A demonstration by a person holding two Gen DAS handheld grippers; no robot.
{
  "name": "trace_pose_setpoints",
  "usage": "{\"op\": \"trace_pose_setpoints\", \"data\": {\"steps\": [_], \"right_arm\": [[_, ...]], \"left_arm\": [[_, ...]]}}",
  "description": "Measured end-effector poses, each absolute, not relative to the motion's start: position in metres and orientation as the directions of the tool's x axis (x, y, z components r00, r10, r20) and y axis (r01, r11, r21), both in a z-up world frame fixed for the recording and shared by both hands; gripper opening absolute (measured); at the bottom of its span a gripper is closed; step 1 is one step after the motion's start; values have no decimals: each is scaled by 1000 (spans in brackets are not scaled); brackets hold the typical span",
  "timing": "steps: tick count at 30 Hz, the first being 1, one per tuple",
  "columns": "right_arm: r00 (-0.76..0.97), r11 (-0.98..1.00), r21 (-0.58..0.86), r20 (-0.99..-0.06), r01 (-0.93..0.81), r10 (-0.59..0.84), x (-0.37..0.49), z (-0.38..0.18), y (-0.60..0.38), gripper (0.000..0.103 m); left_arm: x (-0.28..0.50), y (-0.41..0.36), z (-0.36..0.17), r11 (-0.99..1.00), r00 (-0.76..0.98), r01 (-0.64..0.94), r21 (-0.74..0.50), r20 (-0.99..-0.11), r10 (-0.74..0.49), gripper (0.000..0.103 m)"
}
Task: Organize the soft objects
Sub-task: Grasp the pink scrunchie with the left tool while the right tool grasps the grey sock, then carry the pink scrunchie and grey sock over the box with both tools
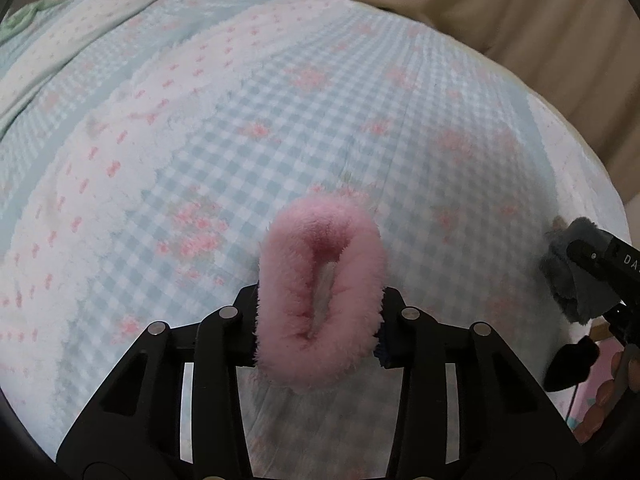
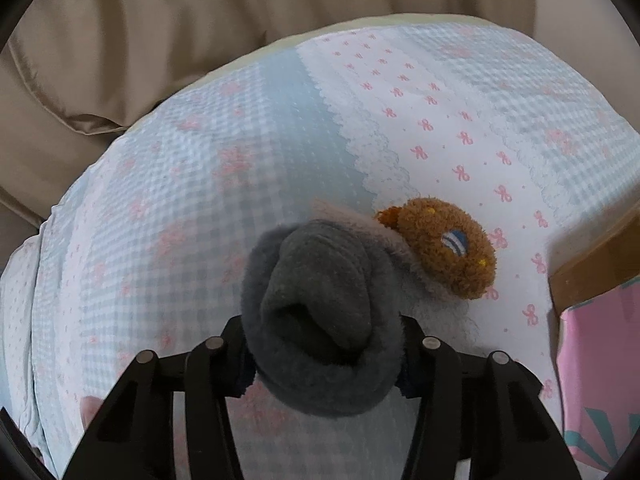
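Gripping: the left tool is clamped on a pink fluffy sock, its jaws pressed to the sock's two sides
Pink fluffy sock: bottom centre of the left wrist view, cuff opening facing the camera, a white lining visible inside, held above the bedspread
Grey fluffy sock: lower centre of the right wrist view, folded in on itself, pinched between the jaws of the right tool; in the left wrist view it shows at the right edge
Brown plush piece: just right of and above the grey sock, fuzzy, with a blue-and-white striped patch and small yellow dots; whether it is joined to the sock I cannot tell
Bedspread: blue-and-white gingham with pink bows and white lace-like bands, filling both views
Beige fabric: top of both views, behind the bedspread
Pink patterned item: lower right edge of the right wrist view
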State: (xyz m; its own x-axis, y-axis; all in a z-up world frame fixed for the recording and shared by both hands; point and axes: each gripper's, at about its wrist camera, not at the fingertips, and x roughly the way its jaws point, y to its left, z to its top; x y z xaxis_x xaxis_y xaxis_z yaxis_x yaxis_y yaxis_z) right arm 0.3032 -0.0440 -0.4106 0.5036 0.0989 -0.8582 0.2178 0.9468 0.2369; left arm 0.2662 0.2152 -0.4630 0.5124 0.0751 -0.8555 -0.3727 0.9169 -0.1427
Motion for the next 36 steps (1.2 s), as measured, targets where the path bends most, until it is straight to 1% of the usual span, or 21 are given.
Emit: {"op": "trace_pose_setpoints", "data": {"steps": [7, 14, 20, 23, 26, 29, 33, 36], "right_arm": [[544, 959, 232, -832, 163, 109, 280, -359, -37, 48], [598, 977, 201, -793, 75, 118, 240, -272, -37, 48], [637, 987, 159, -758, -27, 140, 198, -194, -48, 48], [653, 988, 137, -743, -67, 147, 175, -160, -60, 48], [664, 987, 130, -731, -91, 158, 152, -130, -79, 48], [678, 988, 118, -719, -99, 154, 132, -107, -105, 48], [682, 990, 106, -718, -89, 138, 113, -93, -147, 48], [687, 993, 98, -717, -63, 115, 104, -90, -177, 48]], "left_arm": [[258, 210, -402, 926, 565, -339, -163, -823, 62, 36], [236, 191, -311, 946, 633, -275, -171, -773, 44, 36], [204, 159, -235, 963, 664, -217, -161, -747, 25, 36], [187, 136, -199, 969, 675, -179, -169, -738, -4, 36], [171, 111, -174, 972, 681, -136, -194, -731, -51, 36], [162, 80, -159, 980, 664, -71, -188, -742, -94, 36], [153, 30, -144, 986, 665, -1, -168, -737, -125, 36], [153, -3, -140, 983, 664, 25, -181, -732, -152, 36]]}}
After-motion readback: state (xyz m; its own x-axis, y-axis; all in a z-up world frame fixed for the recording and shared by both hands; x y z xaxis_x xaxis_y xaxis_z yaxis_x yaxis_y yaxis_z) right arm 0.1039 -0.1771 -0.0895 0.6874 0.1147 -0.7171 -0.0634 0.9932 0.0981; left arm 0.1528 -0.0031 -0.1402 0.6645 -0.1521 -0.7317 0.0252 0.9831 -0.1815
